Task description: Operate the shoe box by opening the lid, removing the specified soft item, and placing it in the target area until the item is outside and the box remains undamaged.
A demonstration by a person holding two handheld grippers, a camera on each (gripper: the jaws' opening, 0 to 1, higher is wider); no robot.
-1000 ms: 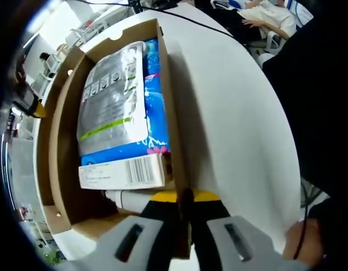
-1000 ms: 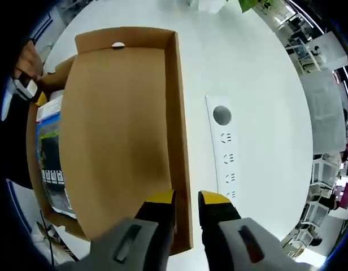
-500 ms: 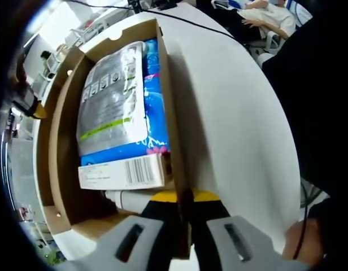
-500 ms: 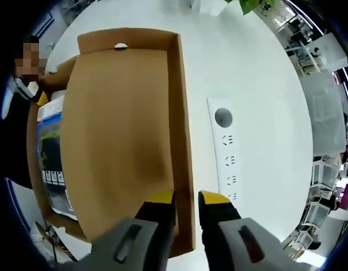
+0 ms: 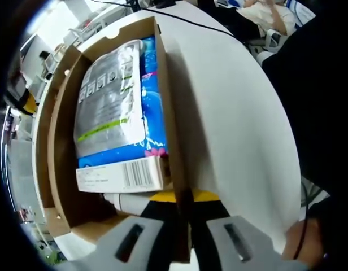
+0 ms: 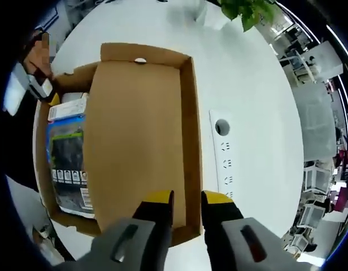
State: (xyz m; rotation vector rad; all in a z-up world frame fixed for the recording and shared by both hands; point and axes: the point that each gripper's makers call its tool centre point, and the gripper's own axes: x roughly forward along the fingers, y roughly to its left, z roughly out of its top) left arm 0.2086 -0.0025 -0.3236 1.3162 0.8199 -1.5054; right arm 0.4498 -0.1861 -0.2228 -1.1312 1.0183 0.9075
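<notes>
Cardboard is what both grippers hold. The left gripper (image 5: 182, 199) has its yellow-tipped jaws pinched narrow on the near wall of the shoe box (image 5: 169, 107), the wall running straight away from between them. Just left of those jaws, inside the box, lies a white barcoded carton (image 5: 120, 174), and beyond it the soft item, a grey-and-blue plastic pack (image 5: 114, 104), still within the walls.

The right gripper (image 6: 187, 199) straddles the side flange of the lid (image 6: 137, 147), one jaw inside and one outside, the gap narrow; whether it bites firmly I cannot tell. The lid is swung open, and left of it the pack shows in the uncovered box. Right of the jaws a white power strip (image 6: 223, 155) lies on the white table (image 6: 259, 113).

The risk I judge: two grips pulling apart could crease the thin wall or tear the hinge; lifting the lid further while the left clamps hard would do it.

Both grippers point forward along the box's length, tilted down at it.
</notes>
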